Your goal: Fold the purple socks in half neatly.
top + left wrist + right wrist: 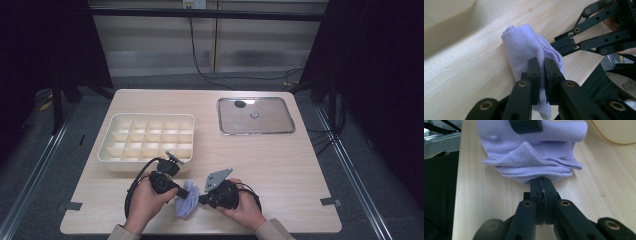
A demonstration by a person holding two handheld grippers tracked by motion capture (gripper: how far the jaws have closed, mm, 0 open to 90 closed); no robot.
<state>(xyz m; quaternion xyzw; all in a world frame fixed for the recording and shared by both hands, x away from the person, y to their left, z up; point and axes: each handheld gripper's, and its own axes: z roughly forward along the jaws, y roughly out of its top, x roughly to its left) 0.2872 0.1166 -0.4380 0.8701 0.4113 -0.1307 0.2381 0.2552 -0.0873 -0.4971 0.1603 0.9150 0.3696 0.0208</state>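
Looking down from the high view, a lilac cloth point(187, 199) sits bunched at the near edge of the counter point(280, 165), between two hands. The left hand-held gripper point(178, 192) meets the cloth from the left and the right hand-held gripper point(201, 199) meets it from the right, so both tips end at the fabric. A cream compartment tray point(148, 140) stands just beyond the left hand, and a metal tray point(255, 116) lies farther off to the right, well apart from the cloth.

In the left gripper view, the left hand-held gripper point(543, 72) has its jaws drawn narrow, pinching a fold of the cloth point(524, 47). The right hand-held gripper point(560, 46) comes in from the right and bites the cloth's far edge. The cloth rests folded on the light wood.

In the right gripper view, the right hand-held gripper point(541, 185) has its jaws pressed together on the near edge of the cloth point(529, 152), whose layered folds spread out beyond them. A black pad of the left hand-held gripper point(525, 125) grips the cloth's far side at the top.
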